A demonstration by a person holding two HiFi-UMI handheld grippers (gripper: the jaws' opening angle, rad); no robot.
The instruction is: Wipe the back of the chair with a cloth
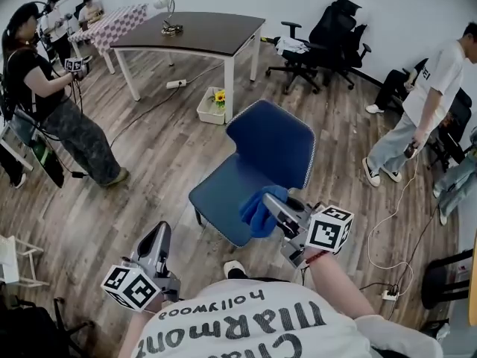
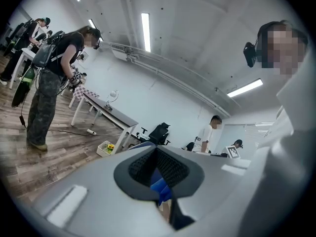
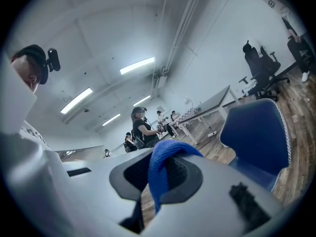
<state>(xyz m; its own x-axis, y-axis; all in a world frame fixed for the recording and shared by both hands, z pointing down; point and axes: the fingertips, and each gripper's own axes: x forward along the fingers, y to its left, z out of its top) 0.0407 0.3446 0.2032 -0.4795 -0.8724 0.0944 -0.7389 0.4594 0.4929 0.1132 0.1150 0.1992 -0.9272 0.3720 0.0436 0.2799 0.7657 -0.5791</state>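
A blue chair [image 1: 272, 144] stands on the wooden floor in the middle of the head view, its backrest upright and its seat [image 1: 220, 196] toward me. My right gripper [image 1: 277, 209] is shut on a bunched blue cloth [image 1: 259, 210], held over the seat's near right corner, below the backrest. In the right gripper view the cloth [image 3: 163, 154] loops out from between the jaws of the right gripper [image 3: 160, 177], with the chair's backrest [image 3: 256, 137] to the right. My left gripper [image 1: 158, 239] hangs lower left, clear of the chair, jaws together and empty; the left gripper view shows the same [image 2: 159, 171].
A dark table [image 1: 201, 32] stands behind the chair, with a white box of flowers [image 1: 212, 107] by its leg. Black office chairs [image 1: 328, 39] are at the back right. One person [image 1: 52, 103] stands left, another [image 1: 425, 110] right. A white cable and power strip [image 1: 387, 293] lie at the lower right.
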